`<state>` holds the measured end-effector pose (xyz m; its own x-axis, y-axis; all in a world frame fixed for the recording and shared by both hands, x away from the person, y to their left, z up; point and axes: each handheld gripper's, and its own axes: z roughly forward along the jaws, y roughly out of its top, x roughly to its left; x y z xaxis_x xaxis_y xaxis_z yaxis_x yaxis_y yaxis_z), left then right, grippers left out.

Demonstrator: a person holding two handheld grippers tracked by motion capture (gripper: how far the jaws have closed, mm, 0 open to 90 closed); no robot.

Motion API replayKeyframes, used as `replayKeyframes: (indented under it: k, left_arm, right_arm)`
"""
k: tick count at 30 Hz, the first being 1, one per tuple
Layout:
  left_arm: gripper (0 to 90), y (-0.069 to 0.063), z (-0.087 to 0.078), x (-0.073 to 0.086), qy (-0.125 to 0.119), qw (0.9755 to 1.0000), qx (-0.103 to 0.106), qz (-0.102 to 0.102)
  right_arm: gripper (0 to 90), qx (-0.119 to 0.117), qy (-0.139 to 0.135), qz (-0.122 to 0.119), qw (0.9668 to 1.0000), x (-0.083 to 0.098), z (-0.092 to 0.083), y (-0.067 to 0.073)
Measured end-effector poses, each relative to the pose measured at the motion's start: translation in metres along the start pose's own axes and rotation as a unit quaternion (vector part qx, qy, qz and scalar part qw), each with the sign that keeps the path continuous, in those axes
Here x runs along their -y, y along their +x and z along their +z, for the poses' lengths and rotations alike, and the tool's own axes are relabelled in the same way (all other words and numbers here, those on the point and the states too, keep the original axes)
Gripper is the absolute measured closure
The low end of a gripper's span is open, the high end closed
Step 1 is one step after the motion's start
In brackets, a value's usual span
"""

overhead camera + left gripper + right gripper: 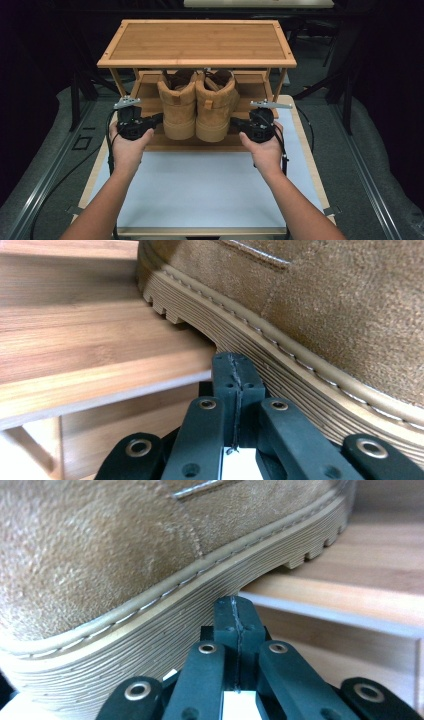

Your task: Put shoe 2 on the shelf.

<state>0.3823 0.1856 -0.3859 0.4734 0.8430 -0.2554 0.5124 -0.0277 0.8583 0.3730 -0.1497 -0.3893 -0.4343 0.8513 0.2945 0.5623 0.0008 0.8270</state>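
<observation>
While both boots point(197, 107) sit on the rack point(150, 90), each closed gripper—left gripper point(159, 119), right gripper point(234, 121)—presses a sole.

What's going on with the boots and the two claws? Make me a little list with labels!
boots: two tan boots side by side, heels toward the person
where: on the lower shelf of a wooden rack, heels sticking out past the front edge
left claw: shut, nothing in it, tip at the left boot's sole
right claw: shut, nothing in it, tip at the right boot's sole
table: white mat in front of the rack
</observation>
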Motion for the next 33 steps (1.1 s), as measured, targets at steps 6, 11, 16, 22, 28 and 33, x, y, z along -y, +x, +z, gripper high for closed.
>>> replayKeyframes:
  k: [6, 11, 16, 22, 28, 33]
  left_arm:
    - [90.0, -0.002, 0.009, -0.007, -0.002, 1.0, -0.002, 0.001]
    - [90.0, 0.004, 0.017, -0.013, -0.008, 0.9999, 0.003, -0.013]
    - [90.0, 0.007, 0.026, -0.017, -0.001, 0.9998, -0.004, -0.017]
    - [90.0, 0.011, 0.035, -0.022, 0.003, 0.9996, 0.006, -0.029]
    - [90.0, 0.015, 0.042, -0.02, 0.007, 0.9993, -0.004, -0.035]
    - [90.0, 0.015, 0.042, -0.02, 0.01, 0.9994, -0.003, -0.033]
  right_arm:
    - [90.0, 0.003, -0.014, 0.032, 0.9994, -0.008, 0.006, -0.011]
    - [90.0, 0.01, -0.019, 0.039, 0.999, -0.015, 0.014, -0.012]
    - [90.0, 0.017, -0.014, 0.043, 0.9988, -0.02, 0.022, -0.017]
    - [90.0, 0.019, -0.011, 0.049, 0.9985, -0.027, 0.029, -0.024]
    - [90.0, 0.024, -0.013, 0.064, 0.9976, -0.03, 0.037, -0.027]
    - [90.0, 0.018, -0.007, 0.069, 0.9974, -0.03, 0.037, -0.029]
